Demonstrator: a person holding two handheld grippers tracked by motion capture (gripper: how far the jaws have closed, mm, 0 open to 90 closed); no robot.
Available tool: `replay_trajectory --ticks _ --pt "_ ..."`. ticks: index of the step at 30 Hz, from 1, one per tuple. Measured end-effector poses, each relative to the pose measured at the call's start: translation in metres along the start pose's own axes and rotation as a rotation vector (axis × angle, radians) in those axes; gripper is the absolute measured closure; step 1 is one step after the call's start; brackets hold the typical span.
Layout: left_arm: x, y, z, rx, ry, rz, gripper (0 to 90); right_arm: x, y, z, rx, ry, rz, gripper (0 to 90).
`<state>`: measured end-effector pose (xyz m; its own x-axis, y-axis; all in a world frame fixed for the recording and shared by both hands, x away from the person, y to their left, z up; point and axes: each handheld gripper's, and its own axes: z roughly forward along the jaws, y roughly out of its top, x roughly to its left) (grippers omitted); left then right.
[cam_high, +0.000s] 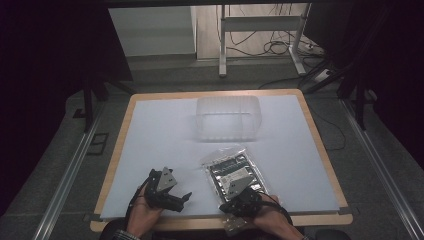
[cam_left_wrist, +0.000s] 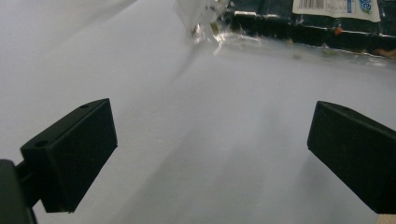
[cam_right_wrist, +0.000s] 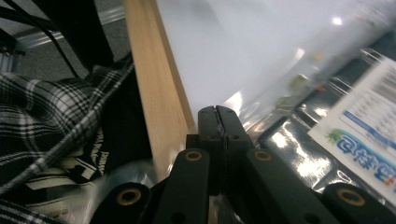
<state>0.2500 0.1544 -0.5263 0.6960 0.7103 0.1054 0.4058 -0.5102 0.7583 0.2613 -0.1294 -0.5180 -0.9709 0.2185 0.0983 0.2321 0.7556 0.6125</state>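
Note:
A clear plastic bag (cam_high: 230, 170) with dark contents and a white printed label lies on the white mat (cam_high: 165, 135) near the table's front edge. My right gripper (cam_high: 231, 205) sits at the bag's near end. In the right gripper view its jaws (cam_right_wrist: 217, 112) are pressed together on the bag's (cam_right_wrist: 327, 140) clear edge. My left gripper (cam_high: 185, 199) rests low on the mat to the left of the bag. It stands open (cam_left_wrist: 212, 154) with bare mat between its jaws, and the bag (cam_left_wrist: 303, 23) lies a short way beyond them.
A clear, empty-looking plastic container (cam_high: 229, 117) stands on the mat behind the bag. The wooden table rim (cam_right_wrist: 154, 93) runs close beside my right gripper, with a plaid sleeve (cam_right_wrist: 51, 116) past it. Desk legs and cables lie on the floor behind the table.

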Motion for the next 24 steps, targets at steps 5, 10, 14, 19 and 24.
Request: replay_trajectory --ticks 5,10,14,19,24 --pt "0.000 0.000 -0.001 -0.001 0.003 0.000 1.2 -0.007 -0.004 -0.005 -0.005 -0.004 0.030 89.3" --pt "0.001 0.000 -0.001 -0.003 0.007 0.002 1.2 -0.012 -0.008 -0.011 0.008 -0.014 0.049 89.3" --pt "0.001 0.000 -0.001 -0.003 0.007 0.001 1.3 -0.018 -0.012 -0.017 0.015 -0.030 0.074 89.3" --pt "0.001 0.000 -0.001 -0.004 0.007 0.001 1.3 -0.023 -0.019 -0.025 0.025 -0.053 0.103 89.3" --pt "0.001 0.000 -0.002 -0.008 0.000 -0.003 1.0 -0.031 -0.027 -0.034 0.034 -0.081 0.131 89.3"
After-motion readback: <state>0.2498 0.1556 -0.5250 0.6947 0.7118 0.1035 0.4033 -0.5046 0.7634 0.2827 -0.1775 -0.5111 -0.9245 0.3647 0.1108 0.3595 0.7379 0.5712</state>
